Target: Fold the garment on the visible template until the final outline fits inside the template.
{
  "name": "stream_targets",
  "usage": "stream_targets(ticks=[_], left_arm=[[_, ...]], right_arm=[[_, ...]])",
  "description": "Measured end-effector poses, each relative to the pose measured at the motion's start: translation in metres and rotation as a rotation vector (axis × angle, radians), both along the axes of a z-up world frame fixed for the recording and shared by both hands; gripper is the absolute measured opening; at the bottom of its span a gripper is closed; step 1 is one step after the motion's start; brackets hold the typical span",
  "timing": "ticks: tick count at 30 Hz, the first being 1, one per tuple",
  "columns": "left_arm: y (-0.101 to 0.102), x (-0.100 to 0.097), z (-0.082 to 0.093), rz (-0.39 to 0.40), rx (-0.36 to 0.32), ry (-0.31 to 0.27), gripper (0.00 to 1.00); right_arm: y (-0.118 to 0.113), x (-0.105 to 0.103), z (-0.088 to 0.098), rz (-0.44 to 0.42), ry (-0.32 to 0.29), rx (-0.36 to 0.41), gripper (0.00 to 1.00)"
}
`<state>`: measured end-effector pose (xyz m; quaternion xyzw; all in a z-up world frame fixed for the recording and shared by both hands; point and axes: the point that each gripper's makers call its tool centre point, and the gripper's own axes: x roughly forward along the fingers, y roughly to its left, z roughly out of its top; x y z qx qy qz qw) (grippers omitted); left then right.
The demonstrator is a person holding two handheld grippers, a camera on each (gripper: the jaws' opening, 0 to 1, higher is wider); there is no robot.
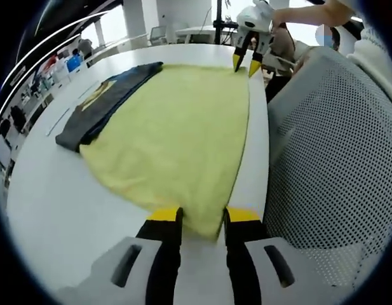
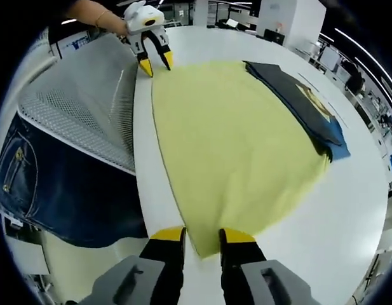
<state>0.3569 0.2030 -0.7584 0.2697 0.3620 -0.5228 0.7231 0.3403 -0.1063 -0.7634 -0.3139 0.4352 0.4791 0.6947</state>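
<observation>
**Holding two corners of the yellow garment at the bench edge**

Lying flat on the white bench (image 1: pixel 49 210), the pale yellow cloth garment (image 1: pixel 183 127) spreads wide, one long edge running close along the bench's near rim. The left gripper (image 1: pixel 202 219) sits at one end of that edge, its yellow-tipped jaws slightly spread with the garment's corner between them. The right gripper (image 2: pixel 202 240) is at the opposite corner of the same edge, jaws likewise a little apart with the cloth lying between the tips. Whether either pair truly pinches the fabric cannot be told.

Along the garment's far side lies a dark grey and blue folded cloth (image 1: pixel 103 105), partly overlapped by the yellow garment. Just beside the garment's near edge, off the bench, stands a grey mesh chair back (image 1: pixel 329 146). Blue denim jeans (image 2: pixel 56 190) show beneath the mesh in the right gripper view.
</observation>
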Motion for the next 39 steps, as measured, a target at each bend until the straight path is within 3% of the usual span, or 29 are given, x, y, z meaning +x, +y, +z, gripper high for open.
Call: stream_targets(ticks=[5, 9, 14, 24, 30, 39], left_arm=[[0.001, 0.005, 0.000, 0.008, 0.007, -0.006, 0.14], [0.000, 0.011, -0.001, 0.031, 0.025, -0.008, 0.08], [-0.004, 0.011, 0.003, 0.005, 0.059, -0.058, 0.02], [-0.004, 0.007, 0.018, -0.013, 0.023, -0.088, 0.02], [-0.005, -0.001, 0.022, 0.050, -0.014, -0.059, 0.02], [-0.002, -0.015, 0.027, 0.069, -0.026, -0.080, 0.02]], right_arm=[[-0.004, 0.013, -0.001, -0.059, -0.010, -0.001, 0.00], [-0.001, 0.014, -0.001, -0.060, -0.012, -0.005, 0.00], [-0.002, 0.014, 0.000, -0.093, -0.018, 0.013, 0.00], [-0.001, 0.001, 0.012, -0.144, -0.005, 0.062, 0.00], [0.000, -0.009, 0.019, -0.135, -0.005, 0.063, 0.00], [0.000, -0.024, 0.024, -0.136, 0.008, 0.079, 0.00]])
